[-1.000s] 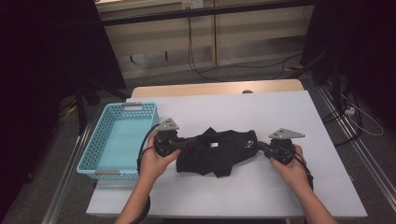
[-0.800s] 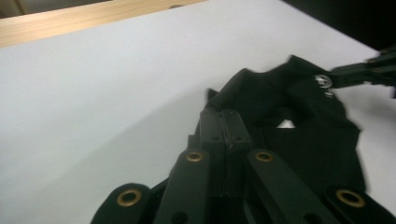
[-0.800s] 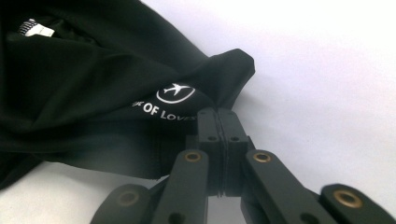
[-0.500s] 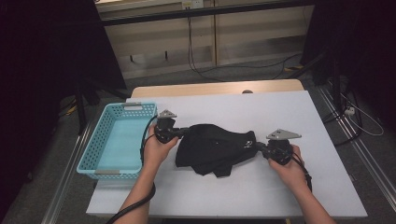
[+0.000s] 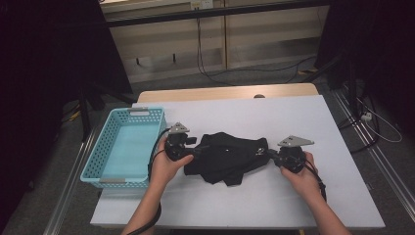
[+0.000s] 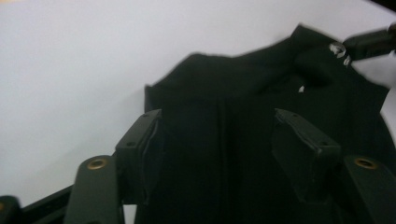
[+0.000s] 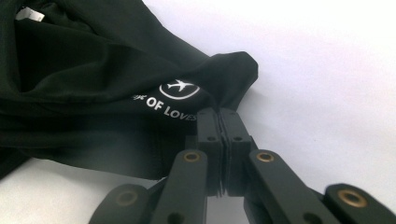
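Observation:
A black garment lies crumpled on the white table, between the two hands. My left gripper is at its left end. In the left gripper view that gripper has its jaws apart, having just opened, and the black cloth lies between and beyond them without being pinched. My right gripper is at the right end. In the right gripper view my right gripper is shut on a fold of the garment, right beside white printed lettering.
A light blue plastic basket stands at the table's left edge, just left of my left hand. A wooden strip runs along the far edge of the table, with cables on the floor beyond it. Bare table surface lies behind and in front of the garment.
My left gripper's jaws have opened and let go of the garment's left end, which now rests on the table. The left hand has sunk slightly. The right hand has kept still.

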`<state>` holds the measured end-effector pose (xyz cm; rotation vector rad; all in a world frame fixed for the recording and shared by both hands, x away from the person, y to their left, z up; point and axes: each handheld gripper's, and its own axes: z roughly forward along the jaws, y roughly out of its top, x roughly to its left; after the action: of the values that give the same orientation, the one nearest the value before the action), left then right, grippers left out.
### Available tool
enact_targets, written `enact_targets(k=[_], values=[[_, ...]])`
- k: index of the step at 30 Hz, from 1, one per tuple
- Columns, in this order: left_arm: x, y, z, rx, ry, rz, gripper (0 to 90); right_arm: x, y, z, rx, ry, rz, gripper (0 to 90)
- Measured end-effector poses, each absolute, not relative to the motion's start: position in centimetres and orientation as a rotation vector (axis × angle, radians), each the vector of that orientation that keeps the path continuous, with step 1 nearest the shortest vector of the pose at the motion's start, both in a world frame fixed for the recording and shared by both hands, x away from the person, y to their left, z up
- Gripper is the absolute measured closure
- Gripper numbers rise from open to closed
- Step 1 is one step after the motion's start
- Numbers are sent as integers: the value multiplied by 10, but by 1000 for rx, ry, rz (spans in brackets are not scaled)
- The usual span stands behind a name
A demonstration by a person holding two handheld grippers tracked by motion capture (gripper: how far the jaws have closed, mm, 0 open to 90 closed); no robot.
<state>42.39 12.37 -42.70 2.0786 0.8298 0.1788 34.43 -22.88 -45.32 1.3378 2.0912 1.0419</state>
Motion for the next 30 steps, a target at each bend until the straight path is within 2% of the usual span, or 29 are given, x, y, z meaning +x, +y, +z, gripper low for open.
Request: enact_targets(k=[1, 3, 9, 11, 18, 22, 26, 28, 30], values=[[424, 124, -427, 2079, 830, 179, 391, 344, -229, -453, 1337, 2091, 1041, 885], [424, 122, -436, 2109, 844, 163, 489, 344, -228, -453, 1337, 2092, 1041, 885], [422, 125, -430, 2115, 846, 157, 804, 344, -229, -454, 1339, 2094, 1036, 885], [422, 127, -426, 2108, 849, 169, 861, 344, -229, -454, 1340, 2098, 1030, 886], [424, 151, -409, 2018, 896, 223, 878, 343, -229, -453, 1330, 2104, 1034, 887], [424, 167, -397, 1948, 930, 245, 880, 343, -231, -453, 1337, 2111, 1033, 851], [425, 178, -394, 1911, 957, 264, 882, 343, -232, -452, 1355, 2096, 1034, 732], [426, 180, -395, 1906, 959, 243, 882, 344, -234, -451, 1394, 2069, 1042, 613], [426, 180, -396, 1920, 954, 243, 883, 346, -237, -450, 1425, 2042, 1036, 535]])
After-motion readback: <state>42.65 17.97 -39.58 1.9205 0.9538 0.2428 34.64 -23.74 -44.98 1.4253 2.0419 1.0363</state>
